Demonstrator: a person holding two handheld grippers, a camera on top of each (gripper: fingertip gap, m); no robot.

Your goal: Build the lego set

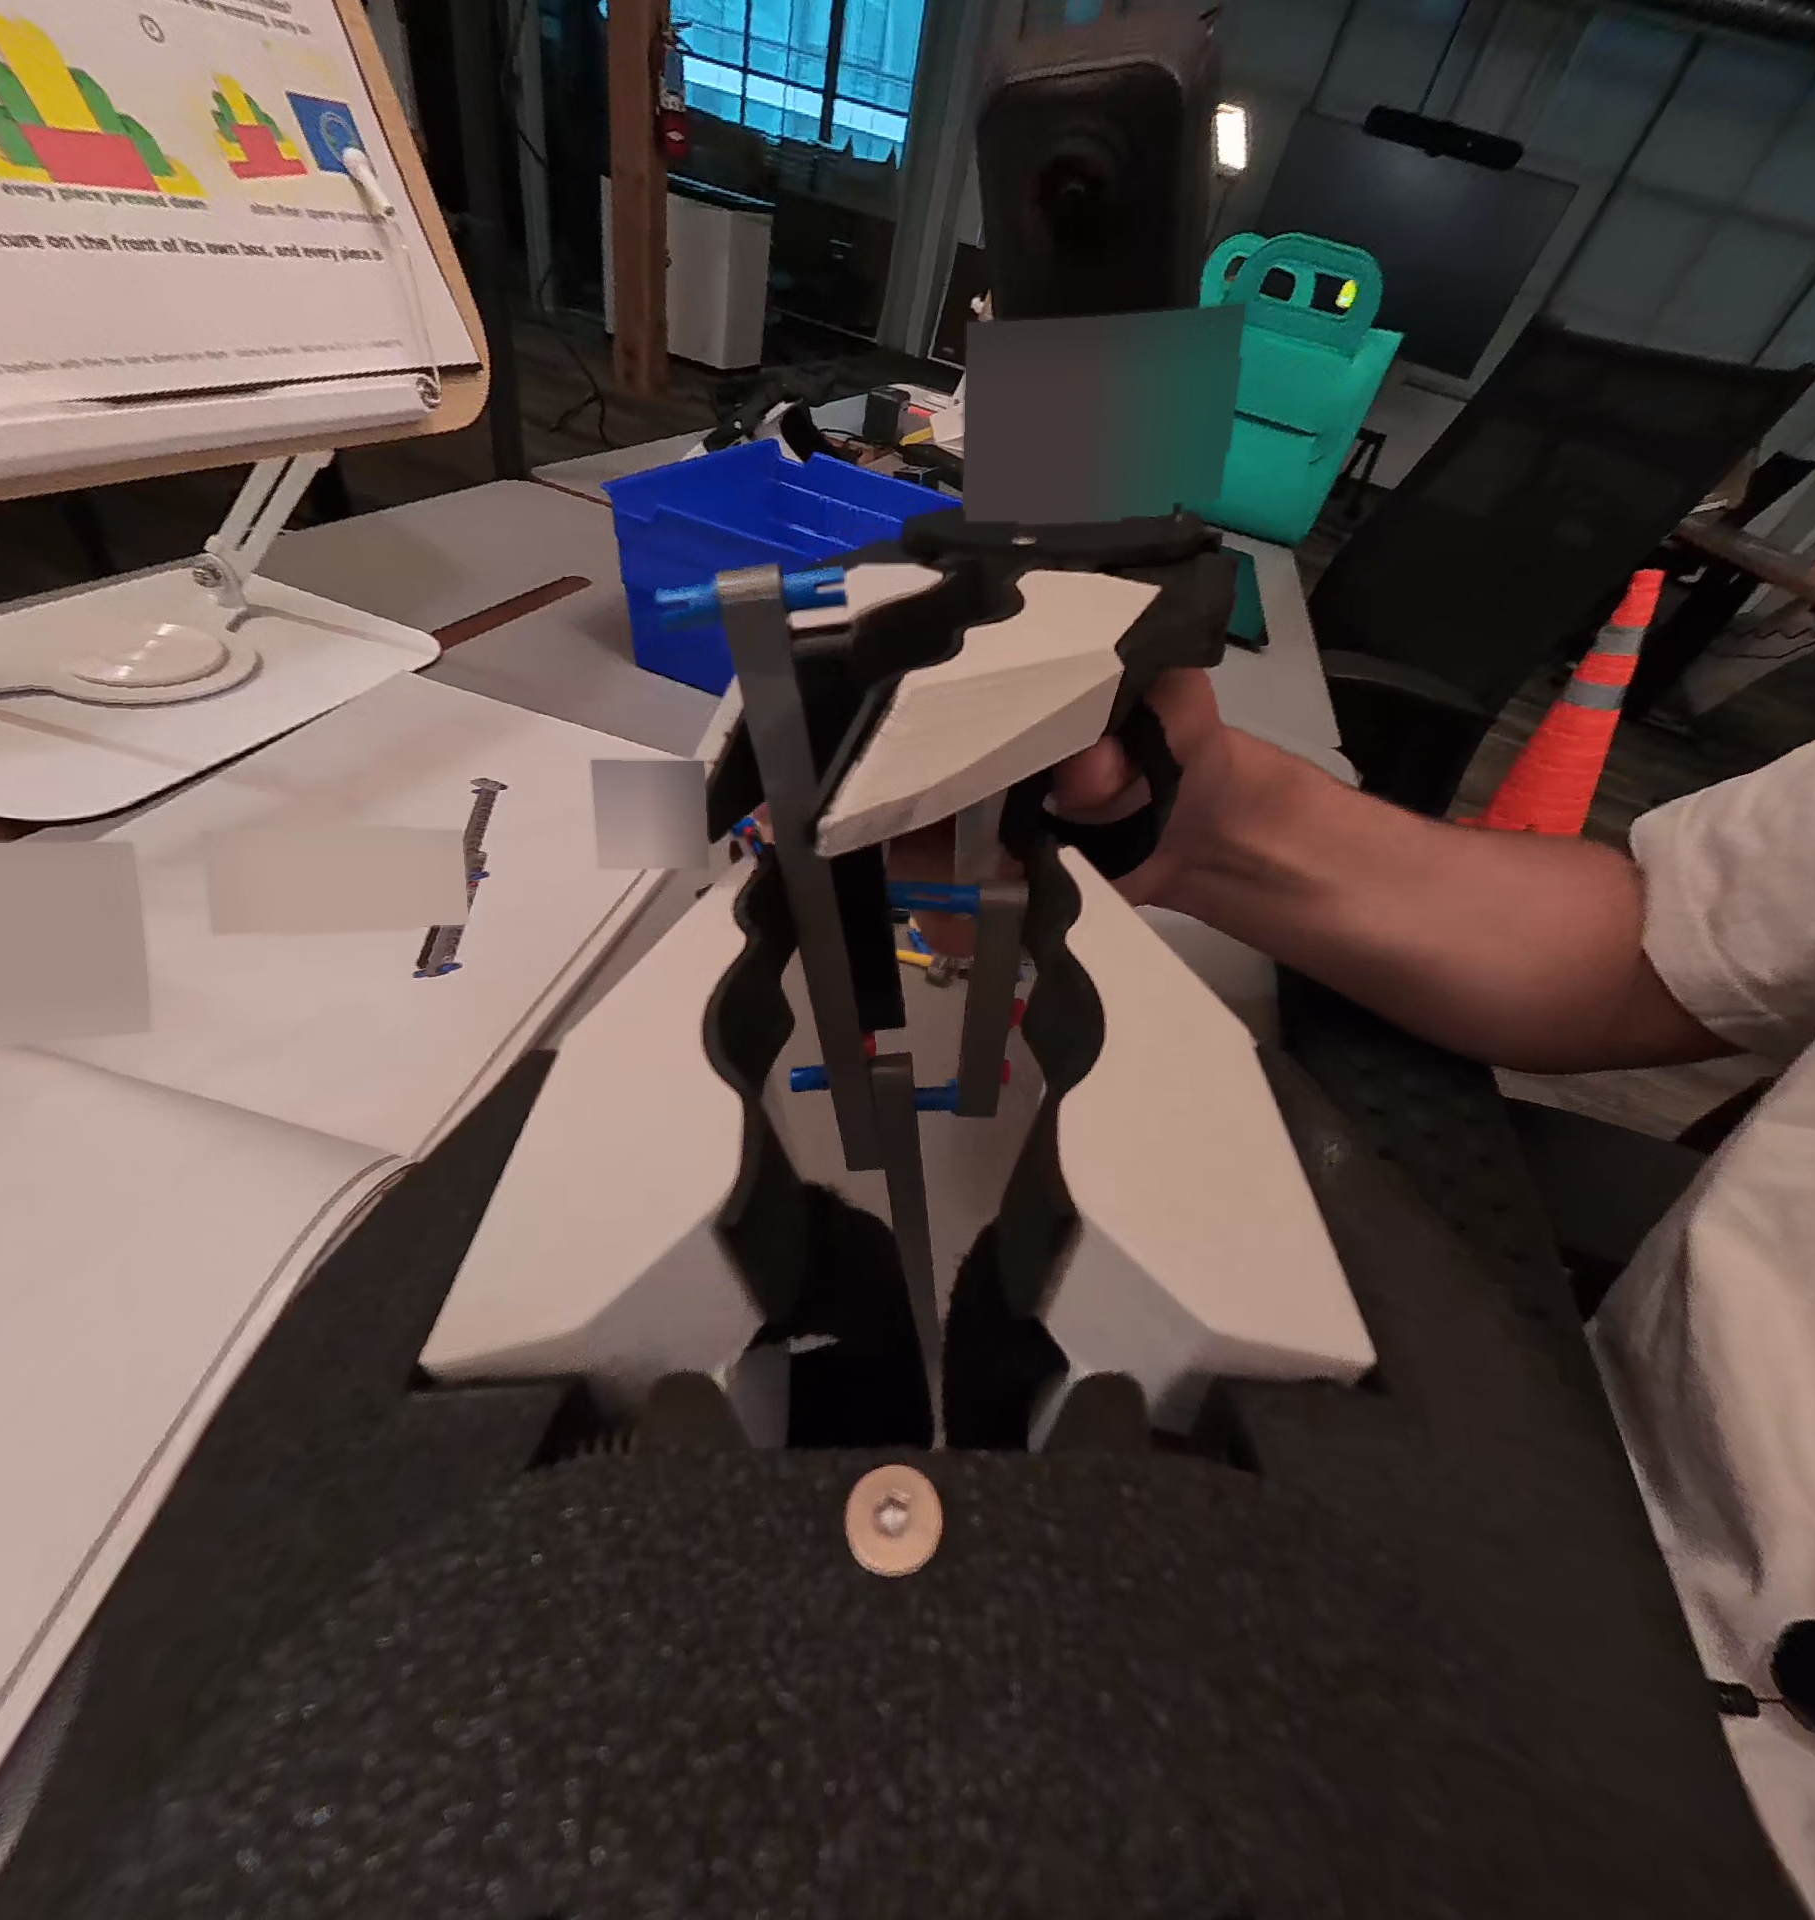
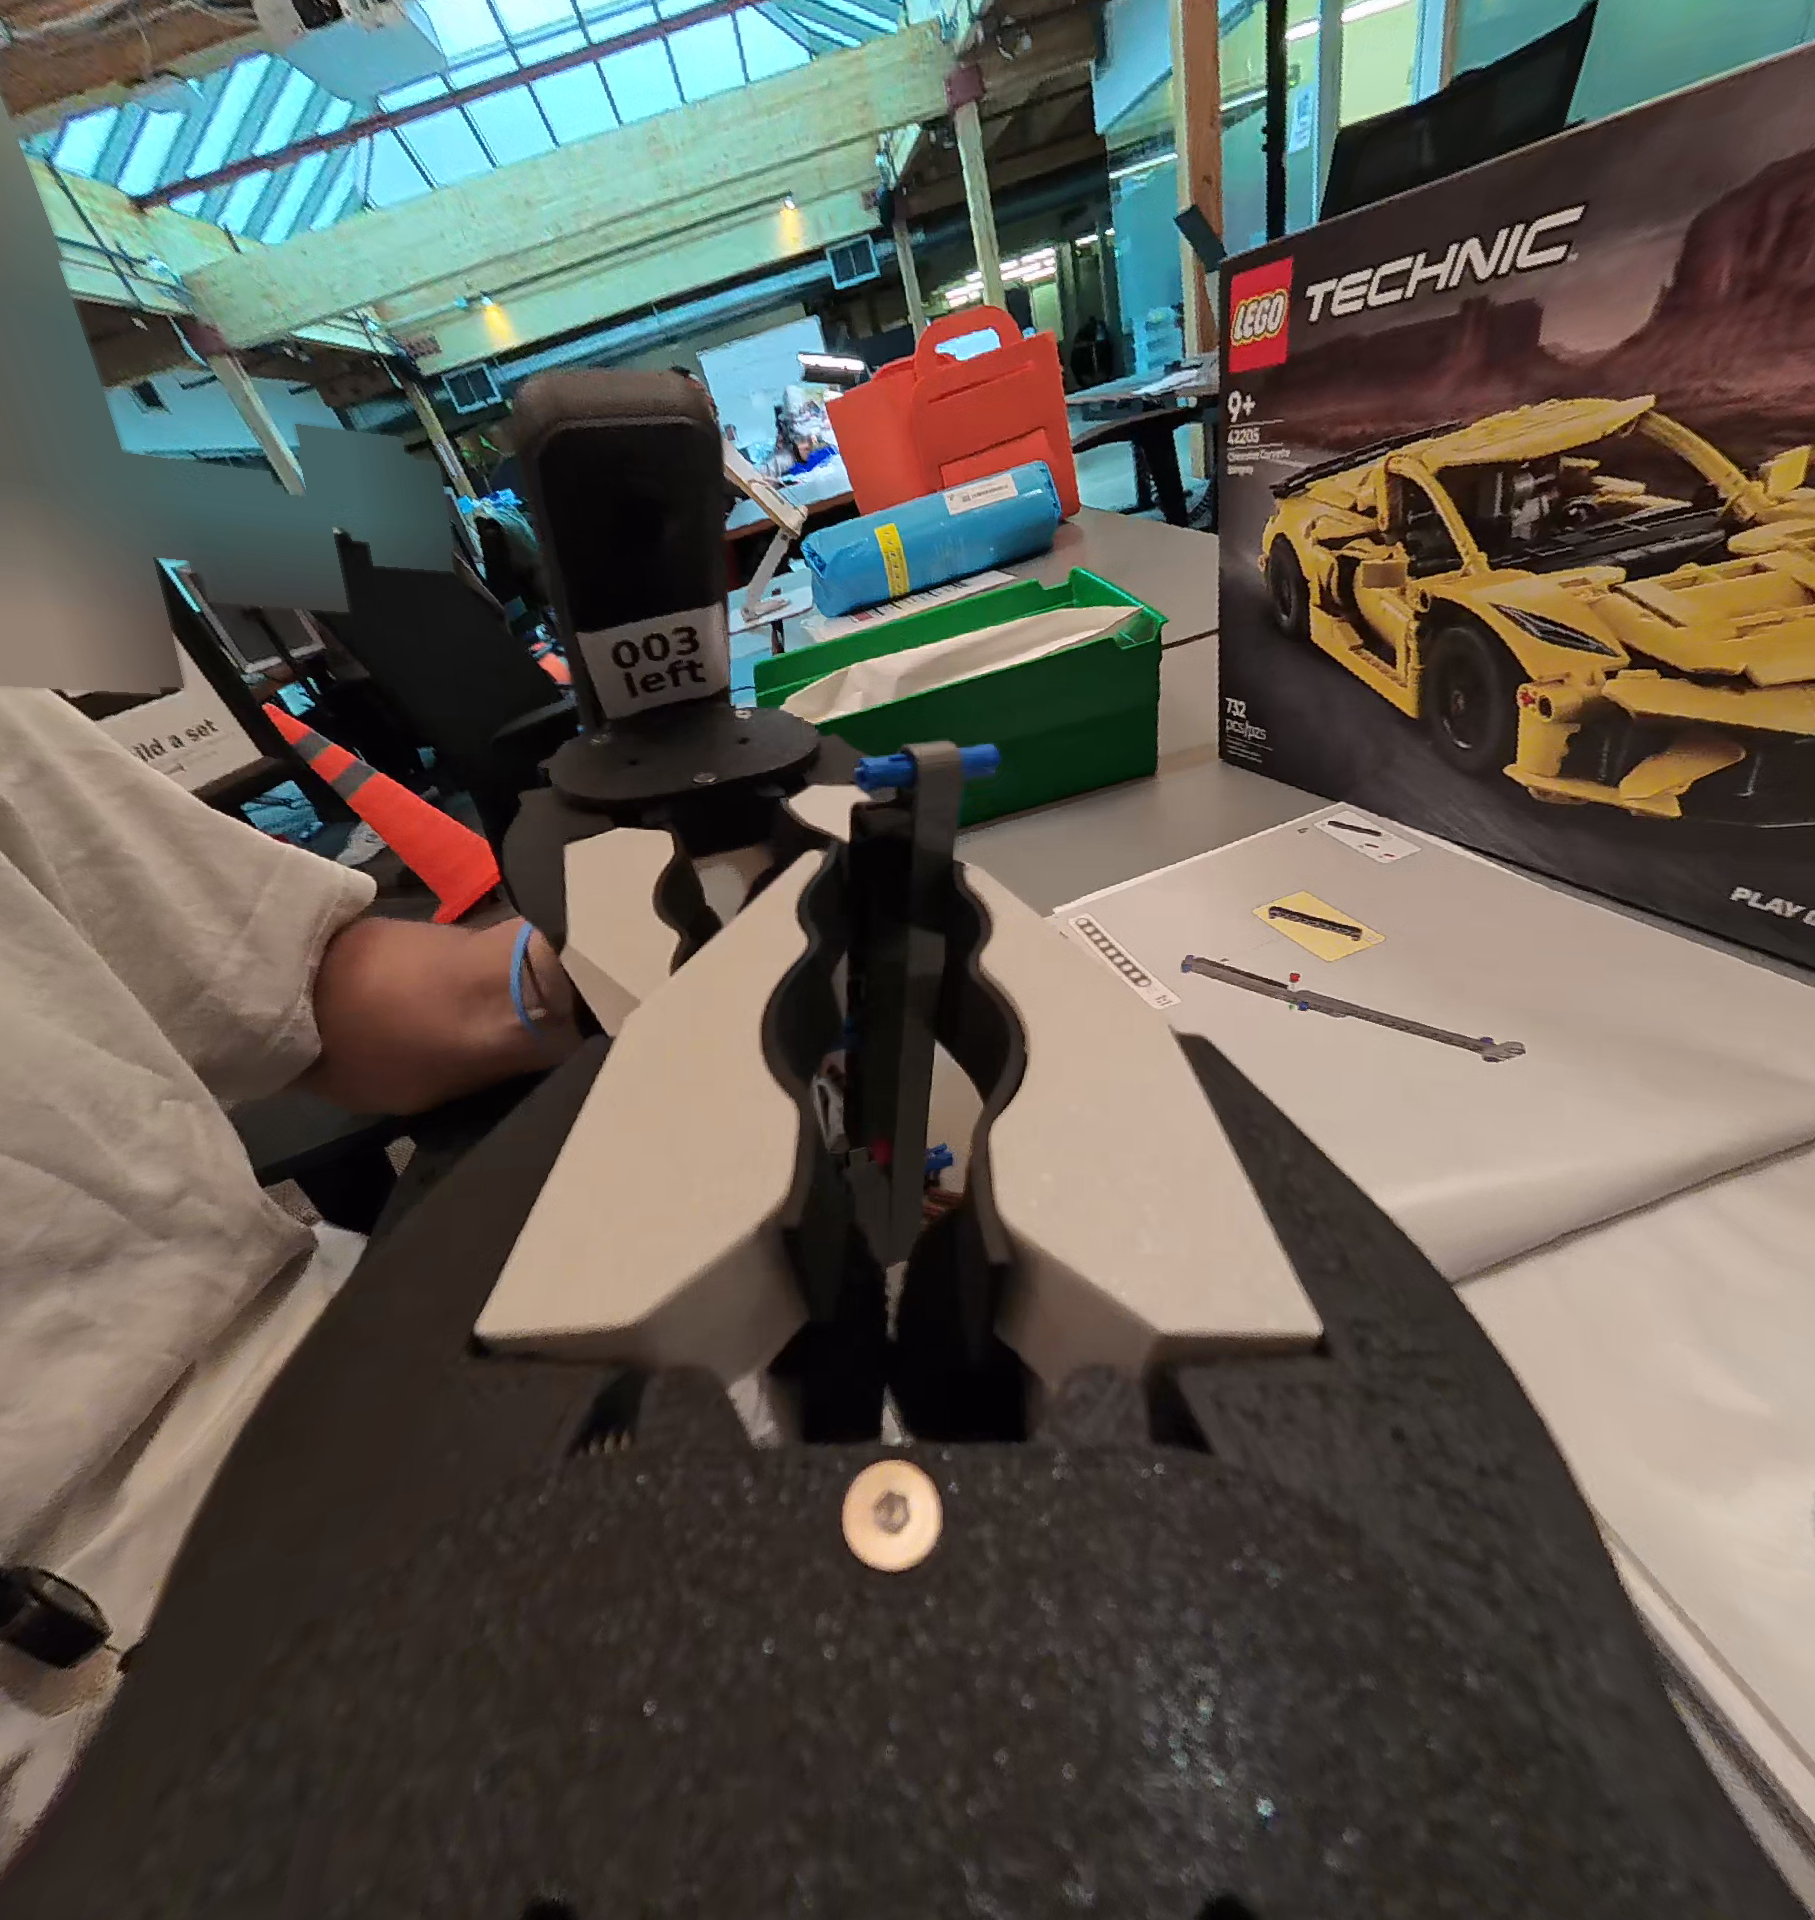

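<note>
Beams held in mid-air fill both wrist views. The left gripper point(image 1: 898, 1039) is clenched on a dark grey beam assembly point(image 1: 887, 1101), whose long axis runs up toward twelve o'clock between its fingers, with blue pins point(image 1: 924, 1096) and small red pins sticking out sideways. A second long grey beam point(image 1: 794, 862) leans slightly toward eleven o'clock across it, topped by a blue pin point(image 1: 809, 597). At one o'clock the right gripper point(image 1: 851, 727) comes in from the person's hand point(image 1: 1142, 790), its fingers closed about the upper stretch of the beams.

From the right wrist view, the right gripper point(image 2: 892, 987) is shut on the same dark beam point(image 2: 903, 997), which stands almost upright toward twelve o'clock with a blue pin point(image 2: 924, 767) through its top. The left gripper point(image 2: 695, 883) sits just behind at eleven o'clock.

Both grippers hold the work, one low and one high; my guess is the coming move is pressing the leaning beam onto the pins, a push across the long axis rather than along it. Whether the pins already sit in their holes cannot be told.

Farther out: an instruction booklet point(image 2: 1350, 966) at three o'clock, the lego box point(image 2: 1568, 582) at two, a green bin point(image 2: 986, 717) at one; in the left view a blue bin point(image 1: 705, 540) at eleven.
</note>
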